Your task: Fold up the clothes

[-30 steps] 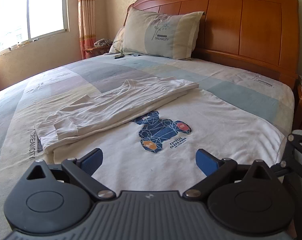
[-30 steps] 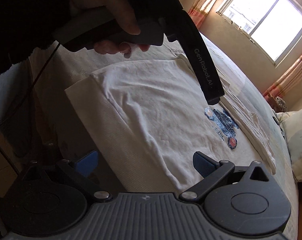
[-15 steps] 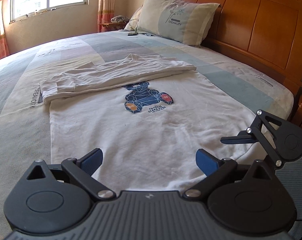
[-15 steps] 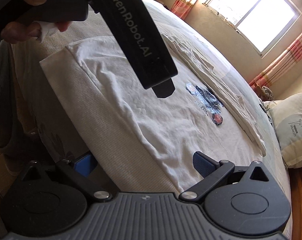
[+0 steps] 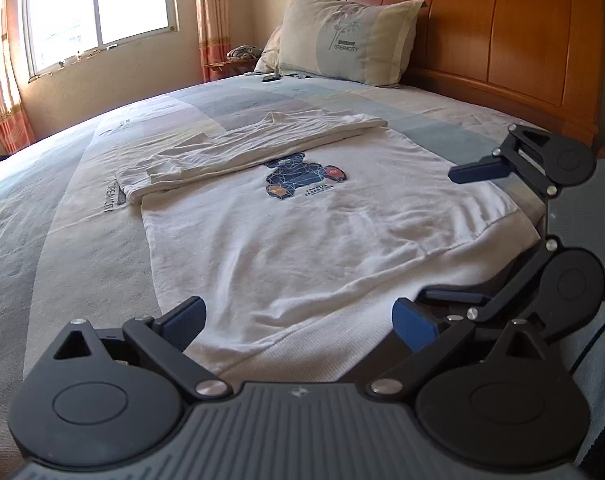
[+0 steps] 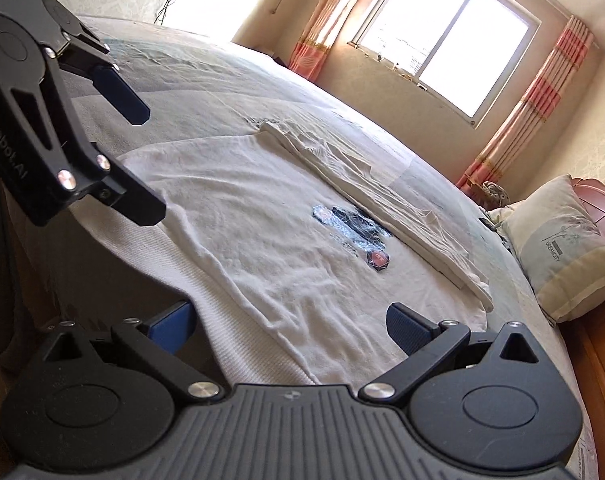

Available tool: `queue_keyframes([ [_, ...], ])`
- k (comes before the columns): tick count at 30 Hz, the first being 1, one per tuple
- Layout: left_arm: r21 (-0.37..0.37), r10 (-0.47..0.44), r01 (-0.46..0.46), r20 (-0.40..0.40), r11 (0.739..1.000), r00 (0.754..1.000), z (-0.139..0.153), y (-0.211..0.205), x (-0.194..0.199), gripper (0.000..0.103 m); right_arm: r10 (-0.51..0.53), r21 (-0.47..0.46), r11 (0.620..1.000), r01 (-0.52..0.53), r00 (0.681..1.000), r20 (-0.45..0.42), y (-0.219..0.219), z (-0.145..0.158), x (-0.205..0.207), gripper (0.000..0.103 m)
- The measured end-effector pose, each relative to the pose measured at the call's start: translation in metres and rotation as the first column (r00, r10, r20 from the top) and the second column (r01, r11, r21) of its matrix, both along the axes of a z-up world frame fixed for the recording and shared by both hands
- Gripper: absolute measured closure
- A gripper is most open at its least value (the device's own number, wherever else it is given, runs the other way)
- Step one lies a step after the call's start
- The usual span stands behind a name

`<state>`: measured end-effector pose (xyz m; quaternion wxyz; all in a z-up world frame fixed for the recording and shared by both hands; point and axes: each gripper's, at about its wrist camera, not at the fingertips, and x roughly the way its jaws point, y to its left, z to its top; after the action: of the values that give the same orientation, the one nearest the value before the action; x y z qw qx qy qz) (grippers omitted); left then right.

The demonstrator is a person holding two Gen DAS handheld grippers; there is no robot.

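A white T-shirt point(image 5: 302, 236) with a blue bear print point(image 5: 302, 174) lies flat on the bed, its far side folded over into a long strip point(image 5: 238, 152). My left gripper point(image 5: 298, 320) is open at the shirt's near ribbed edge, with cloth showing between its fingers. My right gripper point(image 5: 462, 232) is open on the right, turned sideways over the shirt's near right corner. In the right wrist view the shirt point(image 6: 262, 224) stretches ahead of the open right gripper point(image 6: 290, 326), and the left gripper point(image 6: 138, 148) hangs open at the upper left.
The patchwork bedspread point(image 5: 82, 240) covers the bed around the shirt. A pillow point(image 5: 342, 40) leans on the wooden headboard point(image 5: 502, 32), with a small dark object point(image 5: 270, 78) beside it. A window point(image 5: 98, 4) with striped curtains sits beyond the far side.
My left gripper has drawn back and swung towards the shirt's near edge. The right gripper has come fully into its view on the right, and the hand no longer shows.
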<state>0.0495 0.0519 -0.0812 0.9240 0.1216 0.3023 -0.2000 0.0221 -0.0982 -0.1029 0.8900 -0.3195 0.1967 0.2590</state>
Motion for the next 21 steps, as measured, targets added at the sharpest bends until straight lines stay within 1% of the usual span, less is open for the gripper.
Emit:
queue_keyframes([
  [1, 0.024, -0.014, 0.014, 0.009, 1.0, 1.0, -0.001, -0.003, -0.004, 0.004, -0.003, 0.002, 1.0, 0.003, 1.0, 0.012, 0.001, 0.0, -0.002, 0.0],
  [3, 0.101, -0.049, 0.044, 0.046, 0.994, 0.998, -0.006, -0.013, -0.009, 0.004, -0.011, 0.017, 1.0, 0.011, 1.0, 0.019, 0.001, 0.001, 0.001, 0.0],
  [5, 0.197, -0.095, 0.073, 0.105, 0.978, 0.99, -0.014, -0.026, -0.011, 0.004, -0.017, 0.037, 0.999, 0.017, 1.0, 0.012, 0.0, 0.003, 0.003, 0.0],
  [7, 0.266, -0.134, 0.093, 0.143, 0.96, 0.981, -0.024, -0.037, -0.008, 0.004, -0.022, 0.043, 0.999, 0.021, 1.0, 0.009, 0.0, 0.004, 0.002, 0.0],
  [8, 0.288, -0.142, 0.095, 0.147, 0.953, 0.979, -0.029, -0.042, -0.004, 0.004, -0.021, 0.042, 0.999, 0.021, 1.0, 0.011, -0.001, 0.005, 0.002, 0.0],
  [10, 0.313, -0.142, 0.09, 0.148, 0.945, 0.979, -0.038, -0.049, 0.005, 0.004, -0.018, 0.043, 0.999, 0.017, 1.0, 0.02, -0.001, 0.007, -0.002, 0.0],
  [12, 0.314, -0.134, 0.079, 0.158, 0.946, 0.978, -0.041, -0.051, 0.012, 0.004, -0.026, 0.05, 0.998, 0.024, 0.999, 0.024, -0.003, 0.009, -0.002, 0.0],
  [15, 0.289, -0.119, 0.066, 0.168, 0.955, 0.979, -0.037, -0.048, 0.016, 0.003, -0.025, 0.064, 0.998, 0.025, 1.0, 0.009, -0.008, 0.011, -0.003, 0.0],
  [17, 0.276, -0.111, 0.062, 0.168, 0.959, 0.979, -0.032, -0.046, 0.016, 0.003, 0.012, 0.09, 0.996, -0.011, 1.0, -0.019, -0.011, 0.011, -0.006, 0.0],
  [18, 0.284, -0.112, 0.061, 0.169, 0.957, 0.979, -0.031, -0.046, 0.015, 0.003, 0.029, 0.093, 0.995, -0.026, 0.999, -0.03, -0.012, 0.009, -0.007, 0.0],
  [21, 0.286, -0.122, 0.071, 0.165, 0.955, 0.979, -0.027, -0.045, 0.01, 0.003, 0.049, 0.058, 0.997, -0.047, 0.998, -0.042, -0.007, -0.001, -0.008, 0.0],
])
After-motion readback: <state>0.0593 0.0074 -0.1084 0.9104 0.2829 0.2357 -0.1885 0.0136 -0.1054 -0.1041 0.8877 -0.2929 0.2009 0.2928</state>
